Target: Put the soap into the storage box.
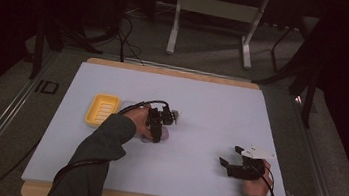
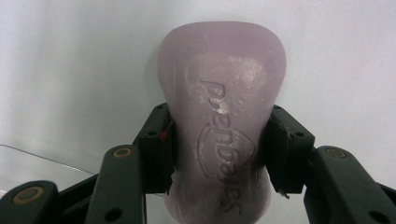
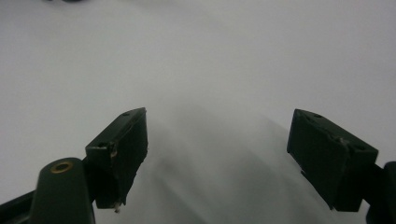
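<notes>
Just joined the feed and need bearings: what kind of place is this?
Probably a dim lab or recording setup: a white-covered work table, a metal stand on bare floor behind it, and loose cables.

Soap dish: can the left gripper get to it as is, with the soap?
Probably yes. The left gripper is shut on the soap, and the yellow dish lies just to its left on the mat with bare mat between them. The right gripper sits open, far off to the right.
</notes>
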A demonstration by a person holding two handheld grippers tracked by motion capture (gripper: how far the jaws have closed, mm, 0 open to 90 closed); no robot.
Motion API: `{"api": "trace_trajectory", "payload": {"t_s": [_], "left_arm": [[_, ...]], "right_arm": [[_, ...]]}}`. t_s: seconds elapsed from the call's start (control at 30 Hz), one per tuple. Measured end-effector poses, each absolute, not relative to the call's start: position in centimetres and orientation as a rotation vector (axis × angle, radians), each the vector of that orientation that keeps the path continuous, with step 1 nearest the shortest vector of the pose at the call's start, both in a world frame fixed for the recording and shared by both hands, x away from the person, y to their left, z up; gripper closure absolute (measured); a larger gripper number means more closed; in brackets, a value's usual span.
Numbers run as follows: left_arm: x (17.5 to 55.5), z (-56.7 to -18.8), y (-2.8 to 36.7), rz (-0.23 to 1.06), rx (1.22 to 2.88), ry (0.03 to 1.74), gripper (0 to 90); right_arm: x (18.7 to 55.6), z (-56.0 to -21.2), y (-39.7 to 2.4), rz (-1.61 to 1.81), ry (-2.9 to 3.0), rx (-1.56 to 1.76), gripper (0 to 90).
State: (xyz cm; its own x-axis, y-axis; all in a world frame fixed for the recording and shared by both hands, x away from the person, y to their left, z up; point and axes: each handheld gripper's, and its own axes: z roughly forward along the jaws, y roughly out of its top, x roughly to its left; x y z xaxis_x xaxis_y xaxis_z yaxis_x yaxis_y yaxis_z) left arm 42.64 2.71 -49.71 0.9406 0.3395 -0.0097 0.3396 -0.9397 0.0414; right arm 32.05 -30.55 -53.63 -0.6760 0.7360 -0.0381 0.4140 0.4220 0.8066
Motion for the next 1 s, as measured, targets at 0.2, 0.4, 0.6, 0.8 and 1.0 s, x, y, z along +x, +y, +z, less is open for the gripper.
{"api": "trace_trajectory", "payload": {"t_s": [0.2,0.4,0.6,0.8,1.0], "left_arm": [[42.6,-49.6,2.7,0.018,3.056,0.526,50.0],[42.7,-49.4,2.7,0.019,3.049,0.527,50.0],[42.7,-48.4,2.8,0.040,3.040,0.522,50.0],[42.7,-47.7,2.9,0.053,3.042,0.521,50.0],[42.7,-47.1,3.4,0.069,3.032,0.535,50.0]], "right_arm": [[32.0,-53.6,-30.5,1.140,2.296,0.981,19.8],[32.1,-53.6,-30.5,1.130,2.300,0.974,19.8],[32.1,-53.6,-30.5,1.129,2.301,0.973,19.8],[32.1,-53.6,-30.5,1.130,2.301,0.974,19.8],[32.1,-53.6,-30.5,1.130,2.301,0.974,19.8]]}}
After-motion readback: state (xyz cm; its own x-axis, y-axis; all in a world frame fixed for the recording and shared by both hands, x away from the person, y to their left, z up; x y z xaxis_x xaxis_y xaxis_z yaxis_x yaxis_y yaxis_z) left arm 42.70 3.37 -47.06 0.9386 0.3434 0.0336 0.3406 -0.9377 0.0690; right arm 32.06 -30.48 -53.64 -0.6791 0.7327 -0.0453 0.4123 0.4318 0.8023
